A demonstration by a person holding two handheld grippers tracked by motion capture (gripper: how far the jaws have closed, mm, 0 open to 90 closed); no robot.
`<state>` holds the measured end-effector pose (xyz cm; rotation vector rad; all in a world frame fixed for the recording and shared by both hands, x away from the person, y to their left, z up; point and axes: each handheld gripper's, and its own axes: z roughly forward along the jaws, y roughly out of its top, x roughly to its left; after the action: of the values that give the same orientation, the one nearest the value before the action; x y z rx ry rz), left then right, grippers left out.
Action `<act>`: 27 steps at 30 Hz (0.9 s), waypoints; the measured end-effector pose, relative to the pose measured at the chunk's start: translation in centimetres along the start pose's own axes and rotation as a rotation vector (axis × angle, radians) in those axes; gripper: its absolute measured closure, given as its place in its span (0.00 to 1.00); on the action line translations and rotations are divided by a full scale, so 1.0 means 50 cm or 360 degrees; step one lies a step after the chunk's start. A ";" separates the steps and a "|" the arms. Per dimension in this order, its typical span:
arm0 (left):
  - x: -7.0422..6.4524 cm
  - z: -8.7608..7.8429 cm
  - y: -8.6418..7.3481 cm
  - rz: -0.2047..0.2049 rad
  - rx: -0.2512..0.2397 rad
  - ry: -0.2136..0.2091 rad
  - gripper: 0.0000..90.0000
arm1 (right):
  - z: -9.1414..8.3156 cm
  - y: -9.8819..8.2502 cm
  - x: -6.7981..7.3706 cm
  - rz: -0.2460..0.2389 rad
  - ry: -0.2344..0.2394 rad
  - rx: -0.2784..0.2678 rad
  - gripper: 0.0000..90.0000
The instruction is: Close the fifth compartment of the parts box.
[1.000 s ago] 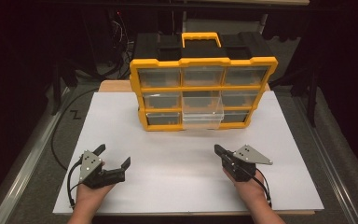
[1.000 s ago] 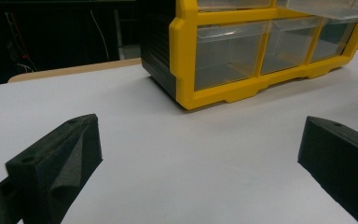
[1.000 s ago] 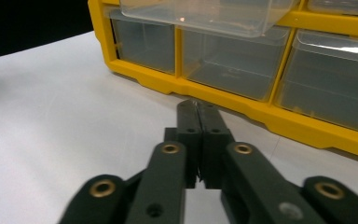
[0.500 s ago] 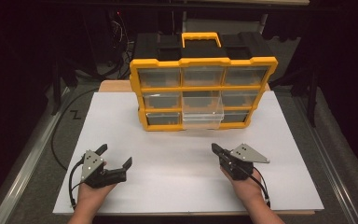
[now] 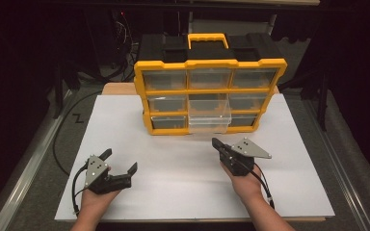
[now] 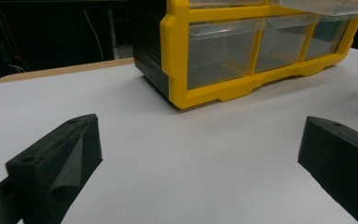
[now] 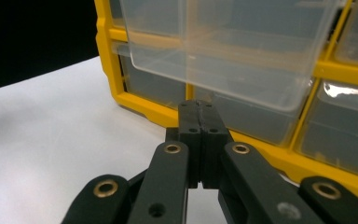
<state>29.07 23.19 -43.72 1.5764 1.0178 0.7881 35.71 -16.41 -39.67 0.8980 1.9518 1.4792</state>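
A yellow and black organizer case (image 5: 209,91) with clear drawers stands upright at the back of the white table (image 5: 173,159). Its middle clear drawer (image 5: 210,118) is pulled partway out toward me and also looms close as the clear drawer (image 7: 223,46) in the right gripper view. My right gripper (image 5: 216,143) is shut with nothing between its pads, pointing at the case just below that drawer. My left gripper (image 5: 120,161) rests open near the front left; its wide-apart fingers (image 6: 60,158) frame bare table, with the case (image 6: 256,51) farther off.
A yellow carry handle (image 5: 208,38) tops the case. Black cables (image 5: 62,139) run along the floor left of the table, by a metal rail (image 5: 24,163). Dark equipment stands behind the table. White table surface stretches between the two grippers.
My right gripper has crept forward and slightly left toward the case. The left gripper has barely moved.
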 end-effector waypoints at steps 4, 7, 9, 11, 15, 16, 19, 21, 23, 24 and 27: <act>0.000 0.001 -0.001 0.0003 0.0006 0.0004 0.00 | 0.005 0.017 0.007 -0.0018 0.0020 -0.0019 1.00; 0.000 0.001 -0.001 0.0009 0.0012 0.0006 0.00 | 0.009 0.036 0.014 -0.0029 0.0019 -0.0045 1.00; 0.000 0.001 -0.002 0.0007 0.0011 0.0005 0.00 | 0.010 0.043 0.014 -0.0033 0.0013 -0.0055 1.00; 0.000 0.001 -0.001 0.0009 0.0010 0.0005 0.00 | 0.010 0.047 0.014 -0.0037 0.0013 -0.0057 1.00; 0.000 0.001 -0.001 0.0009 0.0008 0.0002 0.00 | 0.009 0.062 0.015 -0.0032 0.0004 -0.0075 1.00; 0.000 0.002 -0.001 0.0009 0.0008 0.0001 0.00 | 0.008 0.069 0.015 -0.0033 -0.0003 -0.0086 1.00; -0.001 0.001 -0.001 0.0011 0.0006 -0.0002 0.00 | 0.006 0.078 0.016 -0.0042 -0.0010 -0.0095 1.00; -0.001 0.001 -0.001 0.0013 0.0005 -0.0004 0.00 | 0.006 0.083 0.016 -0.0048 -0.0015 -0.0104 1.00; -0.001 0.002 -0.001 0.0011 0.0007 -0.0005 0.00 | 0.005 0.087 0.017 -0.0047 -0.0020 -0.0106 1.00; -0.001 0.002 -0.001 0.0010 0.0007 -0.0005 0.00 | 0.005 0.089 0.017 -0.0044 -0.0022 -0.0108 1.00; -0.001 0.002 -0.001 0.0008 0.0004 -0.0006 0.00 | 0.005 0.093 0.018 -0.0053 -0.0024 -0.0110 1.00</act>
<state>29.12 23.08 -43.81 1.5830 1.0125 0.7873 36.19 -14.74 -35.26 0.8398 1.8838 1.5071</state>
